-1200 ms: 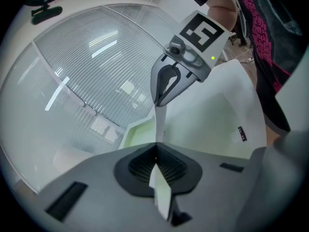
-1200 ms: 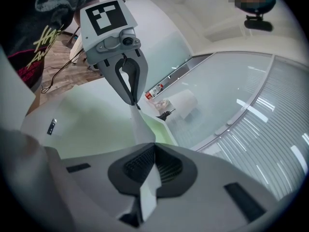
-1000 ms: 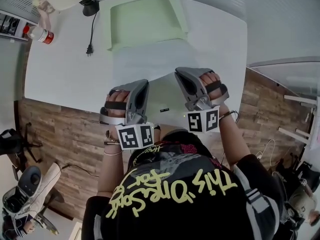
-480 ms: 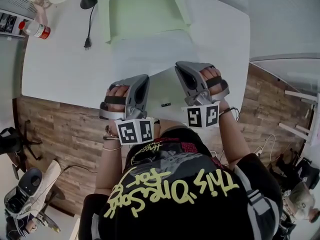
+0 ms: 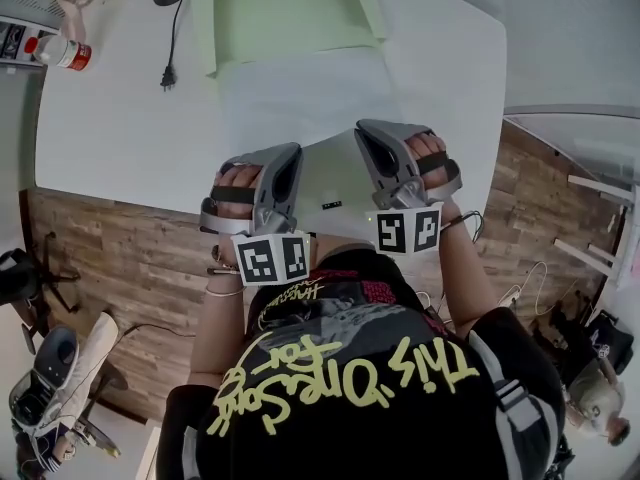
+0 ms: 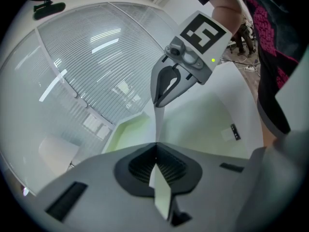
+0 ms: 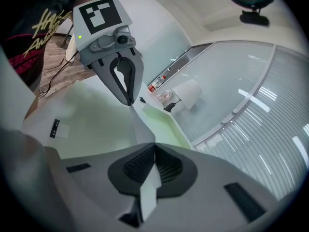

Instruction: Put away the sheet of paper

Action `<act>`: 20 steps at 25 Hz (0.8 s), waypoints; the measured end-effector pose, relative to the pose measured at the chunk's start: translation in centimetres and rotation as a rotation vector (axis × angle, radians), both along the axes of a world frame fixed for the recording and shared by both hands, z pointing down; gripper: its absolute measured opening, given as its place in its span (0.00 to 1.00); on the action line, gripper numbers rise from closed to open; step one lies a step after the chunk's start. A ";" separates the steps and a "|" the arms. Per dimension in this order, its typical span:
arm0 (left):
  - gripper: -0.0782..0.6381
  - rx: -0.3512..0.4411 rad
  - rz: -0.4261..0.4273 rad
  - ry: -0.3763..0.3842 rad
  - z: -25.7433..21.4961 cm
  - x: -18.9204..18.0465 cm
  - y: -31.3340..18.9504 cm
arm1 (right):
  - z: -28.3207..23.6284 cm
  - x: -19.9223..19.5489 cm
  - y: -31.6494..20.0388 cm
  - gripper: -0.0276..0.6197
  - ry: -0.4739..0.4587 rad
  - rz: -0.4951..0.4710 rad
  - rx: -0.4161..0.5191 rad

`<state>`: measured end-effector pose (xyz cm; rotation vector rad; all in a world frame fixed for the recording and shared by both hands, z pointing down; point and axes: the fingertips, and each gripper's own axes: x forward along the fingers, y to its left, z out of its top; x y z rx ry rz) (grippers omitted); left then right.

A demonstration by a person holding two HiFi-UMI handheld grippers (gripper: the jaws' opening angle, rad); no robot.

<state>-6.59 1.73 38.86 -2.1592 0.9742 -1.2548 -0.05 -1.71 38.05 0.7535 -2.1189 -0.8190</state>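
Not much has changed in the last second. The left gripper stays shut tight on the sheet of paper. The right gripper stays shut tight on it too. A little bit of paper pokes out behind each pair of jaws. Each gripper pinches one end of the same edge, and that edge runs straight from one gripper to the other.

Both hands have stayed in almost the same spot. In the head view the green tray now sits a bit higher in the picture than before. The red and white bottle by the far corner has gone up with it. So it looks like the head has tipped a little, and the hands have not really gone anywhere.

The paper is over the near part of the white table, right in front of the person. It is not at the tray yet. I cannot tell if its far end rests on the table or hangs free.

I think this means the pick-up part is done. The grip looks good on both sides. The carry has not really started. My guess is that the paper goes in the green tray. For that, both hands need to move away from the body together, so the paper does not bend or tear.
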 end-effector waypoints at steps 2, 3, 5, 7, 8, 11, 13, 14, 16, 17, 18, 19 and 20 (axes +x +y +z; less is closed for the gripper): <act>0.12 -0.005 0.002 0.004 0.2 0.1 0.0 | 0.1 0.1 0.0 0.05 0.003 0.002 -0.006; 0.12 -0.007 0.002 0.006 0.2 0.2 0.0 | 0.2 0.1 -0.1 0.05 0.004 0.003 -0.008; 0.12 -0.010 0.002 0.007 0.4 0.3 -0.2 | 0.5 0.3 -0.3 0.05 0.006 0.005 -0.013; 0.12 -0.015 0.002 0.008 0.6 0.5 -0.4 | 0.8 0.4 -0.5 0.05 0.009 0.005 -0.017; 0.12 -0.018 0.002 0.008 0.7 0.5 -0.4 | 0.8 0.5 -0.6 0.05 0.010 0.005 -0.019; 0.12 -0.026 -0.003 0.010 0.9 0.6 -0.4 | 0.9 0.5 -0.7 0.05 0.010 0.001 -0.024; 0.12 -0.029 -0.009 0.011 1.0 0.6 -0.5 | 1.0 0.5 -0.8 0.05 0.012 -0.004 -0.026; 0.12 -0.029 -0.013 0.012 1.0 0.6 -0.5 | 1.0 0.5 -0.9 0.05 0.013 -0.007 -0.027; 0.12 -0.031 -0.019 0.014 1.1 0.7 -0.6 | 1.2 0.5 -1.0 0.05 0.013 -0.011 -0.029; 0.12 -0.033 -0.021 0.014 1.2 0.7 -0.7 | 1.3 0.6 -1.0 0.05 0.013 -0.013 -0.030; 0.12 -0.035 -0.023 0.014 1.3 0.7 -0.7 | 1.3 0.6 -1.1 0.05 0.013 -0.015 -0.032; 0.12 -0.037 -0.026 0.015 1.3 0.7 -0.8 | 1.4 0.5 -1.1 0.05 0.013 -0.018 -0.036; 0.12 -0.039 -0.029 0.016 1.4 0.7 -0.8 | 1.5 0.5 -1.2 0.05 0.015 -0.020 -0.039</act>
